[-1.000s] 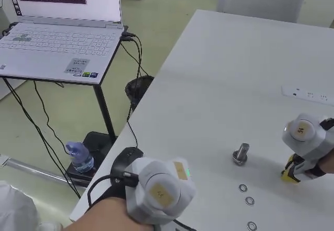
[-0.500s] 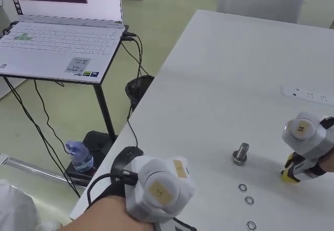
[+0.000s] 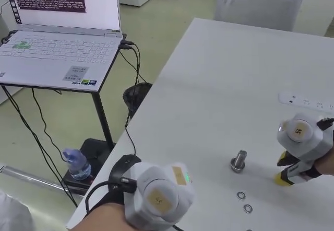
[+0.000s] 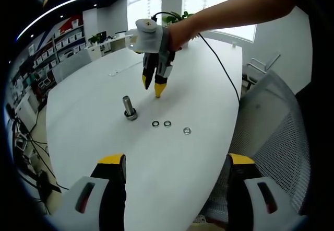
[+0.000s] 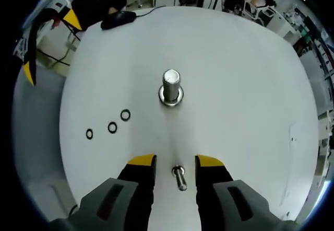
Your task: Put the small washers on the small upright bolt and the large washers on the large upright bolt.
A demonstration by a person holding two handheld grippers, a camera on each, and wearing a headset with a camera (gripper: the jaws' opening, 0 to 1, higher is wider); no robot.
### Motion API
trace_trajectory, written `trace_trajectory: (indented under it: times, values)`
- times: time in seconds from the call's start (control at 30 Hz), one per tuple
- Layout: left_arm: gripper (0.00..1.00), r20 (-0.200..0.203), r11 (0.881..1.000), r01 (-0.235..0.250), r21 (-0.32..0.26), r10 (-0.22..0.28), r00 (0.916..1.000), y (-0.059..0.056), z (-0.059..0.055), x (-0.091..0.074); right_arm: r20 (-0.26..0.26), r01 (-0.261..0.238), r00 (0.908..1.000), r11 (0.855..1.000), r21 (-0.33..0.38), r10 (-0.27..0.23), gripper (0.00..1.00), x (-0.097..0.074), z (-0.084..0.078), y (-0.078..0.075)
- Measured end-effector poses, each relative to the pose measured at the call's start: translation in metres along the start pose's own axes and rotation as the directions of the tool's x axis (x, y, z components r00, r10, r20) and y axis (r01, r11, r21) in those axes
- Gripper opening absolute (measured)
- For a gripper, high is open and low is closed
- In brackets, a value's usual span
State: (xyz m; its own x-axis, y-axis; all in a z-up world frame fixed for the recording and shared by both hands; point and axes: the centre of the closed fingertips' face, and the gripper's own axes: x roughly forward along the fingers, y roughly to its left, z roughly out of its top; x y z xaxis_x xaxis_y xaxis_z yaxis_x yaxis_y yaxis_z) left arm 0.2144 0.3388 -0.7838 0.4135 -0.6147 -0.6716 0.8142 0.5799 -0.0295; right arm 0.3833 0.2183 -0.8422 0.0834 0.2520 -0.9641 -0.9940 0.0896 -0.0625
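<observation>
At the bottom of the left gripper view, the left gripper [image 4: 176, 160] holds its jaws wide apart above the white table [image 4: 209, 95]. Beyond it, three washers [image 4: 167, 123] lie in a row at mid-frame, and the large bolt [image 4: 129, 108] stands upright just to their left. Low in the right gripper view, the right gripper [image 5: 176, 162] has its jaws partly apart on either side of the small bolt [image 5: 179, 177] (a gap shows on each side). In the upper left of the head view, a laptop [image 3: 52, 53] sits open off the table.
</observation>
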Motion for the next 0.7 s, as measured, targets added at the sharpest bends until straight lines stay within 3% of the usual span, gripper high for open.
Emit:
trace_trajectory:
  times: [0.2, 0.7]
  values:
    - [0.84, 0.002, 1.0, 0.003, 0.013, -0.003, 1.0, -0.002, 0.003, 0.0, 0.025, -0.009, 0.9996, 1.0, -0.014, 0.009, 0.31, 0.003, 0.007, 0.001]
    - [0.93, 0.028, 1.0, 0.016, 0.002, -0.016, 0.9995, -0.005, 0.007, 0.0, 0.076, -0.034, 0.9964, 0.999, -0.037, 0.037, 0.33, 0.006, 0.032, 0.032]
